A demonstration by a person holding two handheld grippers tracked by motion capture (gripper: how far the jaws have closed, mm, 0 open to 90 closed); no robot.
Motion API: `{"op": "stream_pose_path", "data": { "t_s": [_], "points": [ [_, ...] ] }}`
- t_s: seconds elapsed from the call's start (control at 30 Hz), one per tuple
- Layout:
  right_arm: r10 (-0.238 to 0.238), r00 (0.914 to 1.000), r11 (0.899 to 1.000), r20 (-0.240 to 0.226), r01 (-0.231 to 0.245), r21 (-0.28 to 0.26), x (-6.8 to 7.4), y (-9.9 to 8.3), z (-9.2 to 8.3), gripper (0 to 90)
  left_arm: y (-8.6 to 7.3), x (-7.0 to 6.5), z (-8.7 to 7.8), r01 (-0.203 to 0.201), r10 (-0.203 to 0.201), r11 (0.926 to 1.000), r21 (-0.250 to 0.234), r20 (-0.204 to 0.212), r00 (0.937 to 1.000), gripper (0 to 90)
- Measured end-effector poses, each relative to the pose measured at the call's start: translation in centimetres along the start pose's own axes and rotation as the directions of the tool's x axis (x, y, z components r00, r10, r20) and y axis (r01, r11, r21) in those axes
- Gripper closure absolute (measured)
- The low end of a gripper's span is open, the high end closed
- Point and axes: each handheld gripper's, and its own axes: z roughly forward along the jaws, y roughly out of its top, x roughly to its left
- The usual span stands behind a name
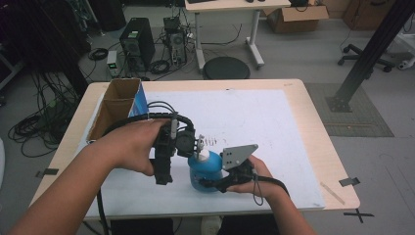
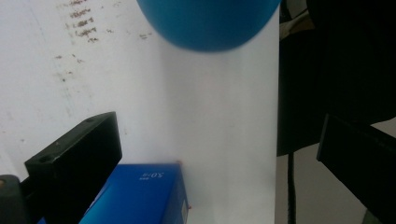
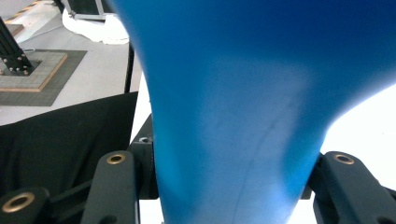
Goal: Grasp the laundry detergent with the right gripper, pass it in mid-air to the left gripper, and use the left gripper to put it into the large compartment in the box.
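While your right gripper (image 1: 211,183) is clamped on the blue bottle (image 1: 203,171), the grasp itself looks done: in the right gripper view its 2 jaws press on either side of the bottle's narrow waist, with no gap showing. The bottle stands upright on the white mat (image 1: 264,117), near the front edge of the table (image 1: 313,127) and close to you, with its white cap (image 1: 201,152) on top.

Your left gripper (image 1: 164,174) hangs just beside the bottle, pointing down at the mat. Its jaws stand wide apart and grip nothing. A small blue box (image 2: 140,196) sits against 1 jaw in the left gripper view, well clear of the other; I cannot tell whether it rests on the mat.

By my reading, you are about midway. The bottle is secured and steadied, but the cap appears closed and untouched by the left jaws, so any work on it is not yet done. The cardboard box (image 1: 115,105) at the far left corner stands open, well apart from the bottle, so if the bottle is meant for it, that move is left too.
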Motion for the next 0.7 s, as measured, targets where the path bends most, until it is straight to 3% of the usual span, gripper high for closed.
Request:
{"op": "stream_pose_path", "data": {
  "t_s": [0.33, 0.7],
  "points": [
    [-0.006, 0.9995, 1.000, -0.033, 0.006, 0.000, 0.1, 1.1, 2.5, 45.3, 0.1, -0.1, 0.3, 0.005, -0.004, 1.0000, -0.006, 0.022, 0.9998, 0.4],
    [-0.011, 0.9992, 1.000, -0.039, 0.011, 0.002, -0.1, 2.0, 4.6, 45.2, -0.5, -0.1, 0.8, 0.020, -0.020, 0.9997, -0.013, 0.029, 0.9994, 0.6]
  ]
}}
